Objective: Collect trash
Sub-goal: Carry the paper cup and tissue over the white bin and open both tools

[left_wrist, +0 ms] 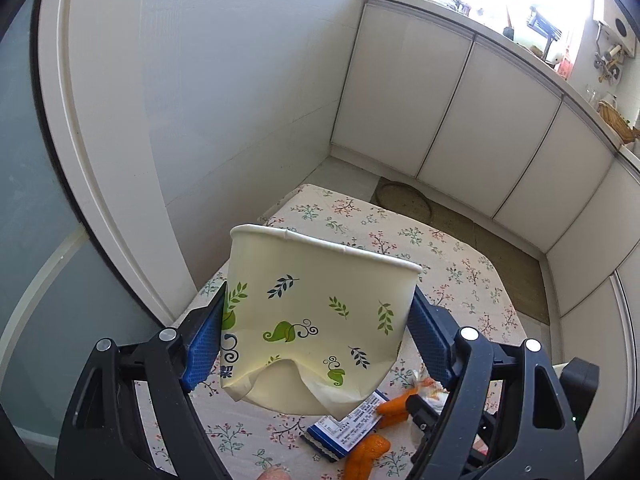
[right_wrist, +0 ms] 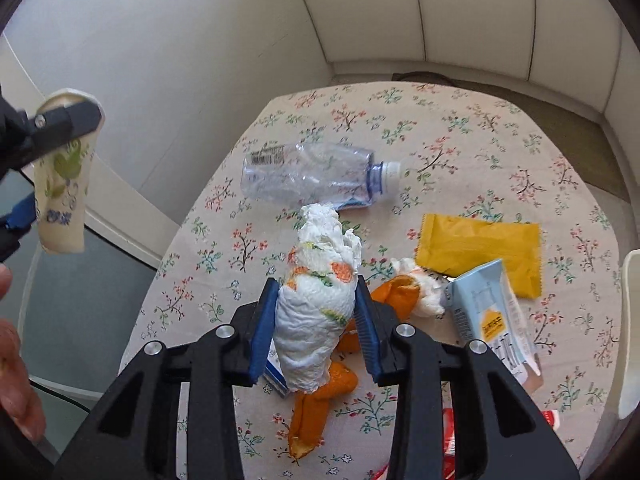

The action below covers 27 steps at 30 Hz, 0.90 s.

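Note:
My left gripper [left_wrist: 316,332] is shut on a crushed paper cup [left_wrist: 316,312] with green leaf print, held above the floral table [left_wrist: 460,264]. The cup also shows at the left of the right wrist view [right_wrist: 60,184], gripped by the left gripper [right_wrist: 52,160]. My right gripper [right_wrist: 316,320] is shut on a crumpled white paper towel [right_wrist: 316,304] with orange print, lifted over the table [right_wrist: 460,128]. Below lie orange peels [right_wrist: 316,412], a clear plastic bottle [right_wrist: 312,176], a yellow wrapper [right_wrist: 480,248] and a light blue carton [right_wrist: 488,316].
White cabinets [left_wrist: 460,120] and a wall stand behind the table. A blue-white packet [left_wrist: 348,428] and orange peels [left_wrist: 368,460] lie under the cup. A white chair edge [right_wrist: 628,336] is at the right. Red wrappers [right_wrist: 552,420] lie near the front.

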Available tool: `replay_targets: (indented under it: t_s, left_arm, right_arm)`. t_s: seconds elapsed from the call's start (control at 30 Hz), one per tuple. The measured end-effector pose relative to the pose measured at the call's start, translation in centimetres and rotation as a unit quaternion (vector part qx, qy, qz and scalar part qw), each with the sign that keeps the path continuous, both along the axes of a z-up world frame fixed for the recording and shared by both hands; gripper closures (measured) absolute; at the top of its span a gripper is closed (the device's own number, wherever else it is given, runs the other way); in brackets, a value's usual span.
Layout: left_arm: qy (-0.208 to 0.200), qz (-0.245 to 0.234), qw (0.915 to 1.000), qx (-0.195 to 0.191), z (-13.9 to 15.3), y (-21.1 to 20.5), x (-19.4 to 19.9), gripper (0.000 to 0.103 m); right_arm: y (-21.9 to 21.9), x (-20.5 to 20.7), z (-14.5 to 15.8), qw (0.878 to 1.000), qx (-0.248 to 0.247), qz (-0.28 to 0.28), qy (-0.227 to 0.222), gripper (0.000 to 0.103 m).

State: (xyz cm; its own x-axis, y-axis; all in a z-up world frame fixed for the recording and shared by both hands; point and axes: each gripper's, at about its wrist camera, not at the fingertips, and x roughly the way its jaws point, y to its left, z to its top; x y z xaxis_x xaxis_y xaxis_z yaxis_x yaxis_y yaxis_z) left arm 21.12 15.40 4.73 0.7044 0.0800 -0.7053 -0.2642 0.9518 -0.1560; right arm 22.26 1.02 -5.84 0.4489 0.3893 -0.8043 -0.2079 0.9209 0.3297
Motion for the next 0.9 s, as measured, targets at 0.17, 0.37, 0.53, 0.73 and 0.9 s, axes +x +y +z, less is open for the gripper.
replay_targets:
  t_s: [0.17,0.37,0.53,0.73,0.9]
  left_arm:
    - [-0.013,-0.027,0.9996,0.002,0.5,-2.6,-0.4,0.025]
    - [-0.029,-0.062,0.9977,0.002,1.0,-6.3,-0.5,0.025]
    - [-0.034,-0.092,0.9952,0.002,0.8,-9.6,-0.7,0.025]
    - [-0.033,-0.132,0.9906,0.008,0.0,-14.4,-0.6,0.025]
    - [-0.033,-0.170,0.9848,0.015,-0.9,-19.0,-0.9,0.025]
  right_arm:
    - [-4.2,-0.4,2.8,0.998,0.004,-0.043,-0.041,0.066]
    - [-9.9,-1.6,5.5,0.990,-0.016,-0.103,-0.098,0.065]
    - [-15.3,-3.2,7.4,0.972,-0.055,-0.167,-0.155,0.065]
    - [-22.5,-5.0,7.3,0.941,-0.123,-0.250,-0.193,0.065]
    - [-27.7,-5.8,6.4,0.915,-0.170,-0.308,-0.195,0.062]
